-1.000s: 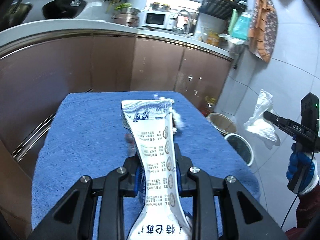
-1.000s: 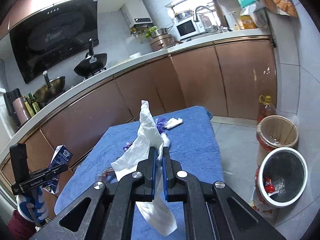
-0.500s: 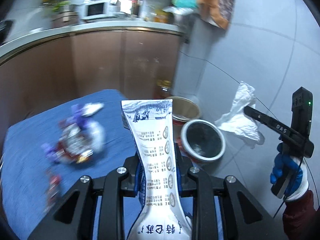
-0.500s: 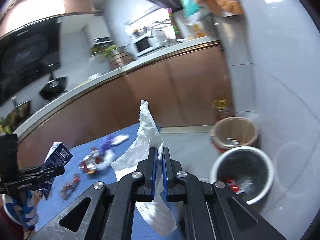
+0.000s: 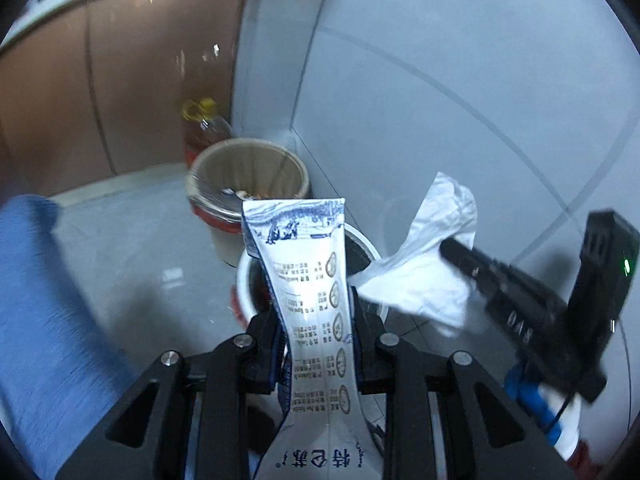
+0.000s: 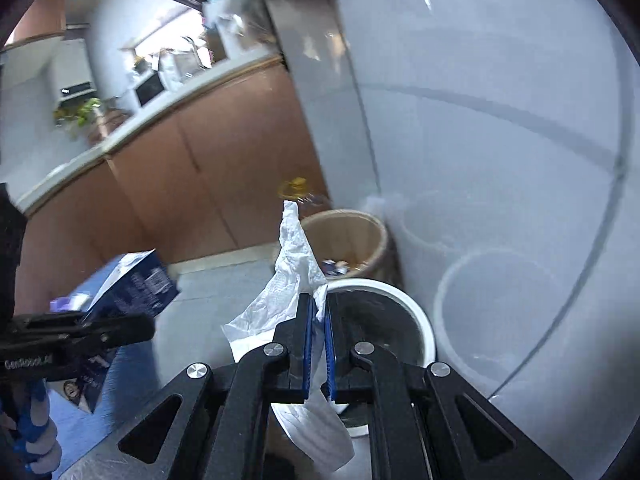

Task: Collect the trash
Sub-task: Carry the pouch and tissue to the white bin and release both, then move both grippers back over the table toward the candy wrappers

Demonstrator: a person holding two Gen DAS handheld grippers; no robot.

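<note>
- The left gripper (image 5: 316, 320) pinched the milk carton (image 5: 308, 280) upright, its long axis along the jaws.
- The right gripper (image 6: 317, 332) pinched a crumpled tissue (image 6: 288, 280).
- The white-rimmed bin (image 6: 416, 316) lay just beyond both.

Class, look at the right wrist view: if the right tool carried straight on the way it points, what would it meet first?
Most likely the white-rimmed bin: the right tool, shut on the crumpled tissue, points at its dark opening. Depth is uncertain; the tan bin stands behind.

Grey tile floor (image 5: 132, 248) carries two bins in the wall corner: white-rimmed bin (image 6: 404, 300), tan bin (image 6: 352, 236) touching it at 11 o'clock. Oil bottle (image 5: 204, 124) stands behind the tan one at 11 o'clock.
</note>
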